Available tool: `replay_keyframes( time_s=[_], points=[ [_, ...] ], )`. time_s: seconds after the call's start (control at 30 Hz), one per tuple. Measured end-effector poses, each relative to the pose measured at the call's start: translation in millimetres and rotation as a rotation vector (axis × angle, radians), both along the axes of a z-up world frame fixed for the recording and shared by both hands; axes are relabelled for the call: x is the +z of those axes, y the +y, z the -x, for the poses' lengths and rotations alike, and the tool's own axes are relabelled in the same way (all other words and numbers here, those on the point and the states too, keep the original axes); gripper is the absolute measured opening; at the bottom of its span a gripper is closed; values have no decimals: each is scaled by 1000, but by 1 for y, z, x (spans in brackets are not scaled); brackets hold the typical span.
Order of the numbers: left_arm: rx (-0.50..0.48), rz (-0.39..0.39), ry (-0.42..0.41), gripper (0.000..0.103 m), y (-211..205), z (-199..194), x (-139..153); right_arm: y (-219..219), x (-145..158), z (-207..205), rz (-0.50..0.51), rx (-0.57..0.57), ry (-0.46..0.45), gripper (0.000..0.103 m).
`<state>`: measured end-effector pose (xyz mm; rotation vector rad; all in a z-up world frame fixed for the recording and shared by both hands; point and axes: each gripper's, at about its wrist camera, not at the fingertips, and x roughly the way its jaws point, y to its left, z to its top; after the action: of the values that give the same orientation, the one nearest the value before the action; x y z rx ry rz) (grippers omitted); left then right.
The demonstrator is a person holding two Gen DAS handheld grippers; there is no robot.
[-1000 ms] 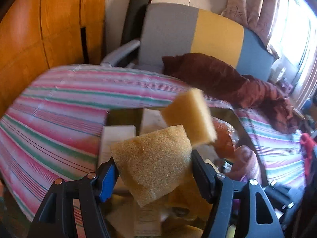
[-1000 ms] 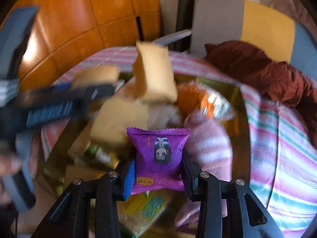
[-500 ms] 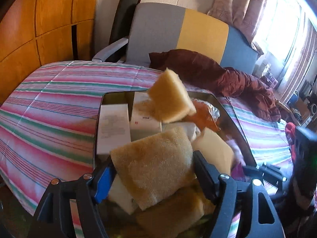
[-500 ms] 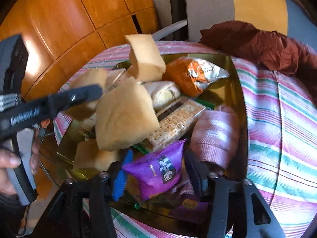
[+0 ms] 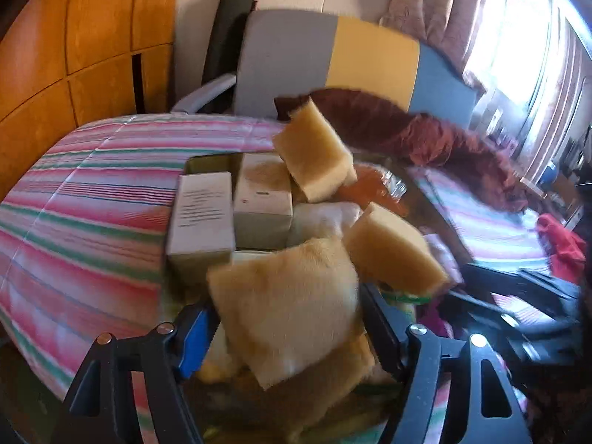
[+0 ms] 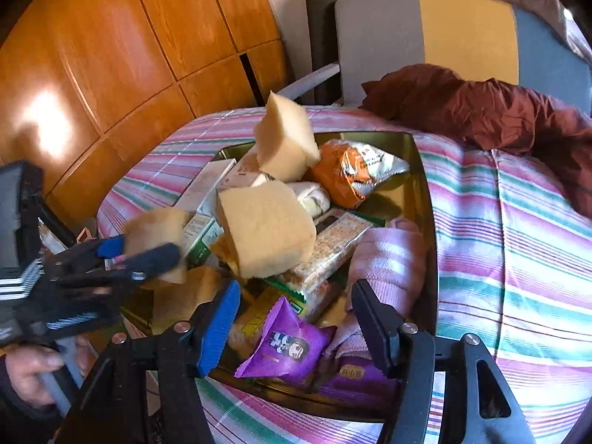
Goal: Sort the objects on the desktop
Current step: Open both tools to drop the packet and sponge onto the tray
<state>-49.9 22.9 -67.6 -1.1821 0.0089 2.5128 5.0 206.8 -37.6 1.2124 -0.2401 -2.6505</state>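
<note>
My left gripper [image 5: 288, 318] is clamped on a sponge [image 5: 285, 307], low centre of the left view. My right gripper [image 6: 296, 318] stands open and holds nothing; a purple packet [image 6: 283, 347] lies just beyond its fingers, bottom centre of the right view, inside the tray [image 6: 421, 170]. Two more sponges [image 6: 266, 225] sit above, mid-frame. Orange bag [image 6: 351, 174] upper centre, pink cloth [image 6: 388, 259] at right. Tray sits on striped cover [image 6: 518, 240].
</note>
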Motion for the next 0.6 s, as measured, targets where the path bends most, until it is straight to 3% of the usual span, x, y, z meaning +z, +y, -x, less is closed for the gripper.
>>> replay_keyframes(
  time_s=[0.13, 0.27, 0.43, 0.6],
  points=[
    [-4, 10, 15, 74, 12, 10, 5, -2, 4, -1, -33, -3, 11, 64],
    [38, -3, 23, 85, 0, 5, 14, 3, 6, -8, -34, -8, 16, 64],
    [70, -14, 27, 85, -12, 0, 23, 3, 3, -8, -16, -13, 17, 68],
    [126, 20, 84, 85, -18, -15, 42, -2, 3, -13, -52, -21, 31, 74]
  ],
)
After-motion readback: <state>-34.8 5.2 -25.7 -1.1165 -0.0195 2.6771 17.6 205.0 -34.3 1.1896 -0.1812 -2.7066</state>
